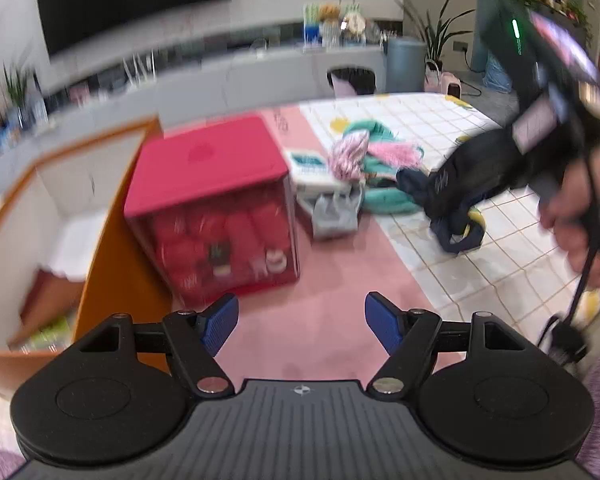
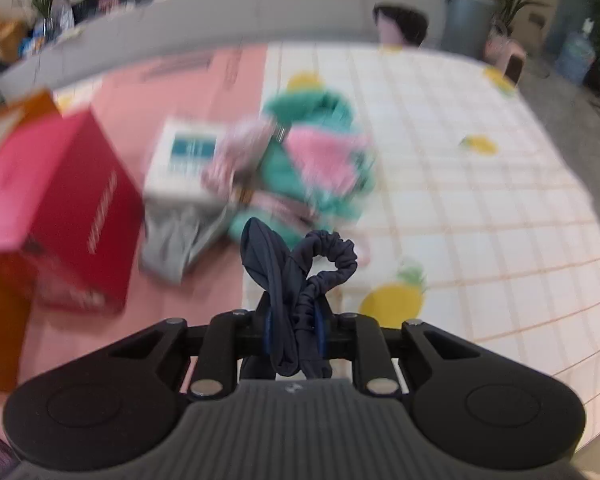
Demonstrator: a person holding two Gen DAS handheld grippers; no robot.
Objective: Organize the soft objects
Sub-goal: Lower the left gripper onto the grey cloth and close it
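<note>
Pink-and-checked tablecloth (image 2: 460, 200). My right gripper (image 2: 292, 336) clamps a navy elasticated cloth garment (image 2: 300, 268); the orange-edged open box (image 1: 100, 208) lies left, nearer my wide, empty left gripper (image 1: 300, 324).

One red box (image 1: 204, 168), one white carton (image 1: 310, 164), one navy garment (image 2: 296, 276), two grippers (pile uncountable, blurred).

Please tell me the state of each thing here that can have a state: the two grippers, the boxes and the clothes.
Left gripper: open, empty.
Right gripper: shut on navy garment, which is bunched and lifted off the table.
Red box: closed, upright.
Orange box: open at the top.
White box: lying flat, partly under the clothes.
Clothes pile: unfolded, heaped together.
Grey garment: crumpled, loose.
</note>
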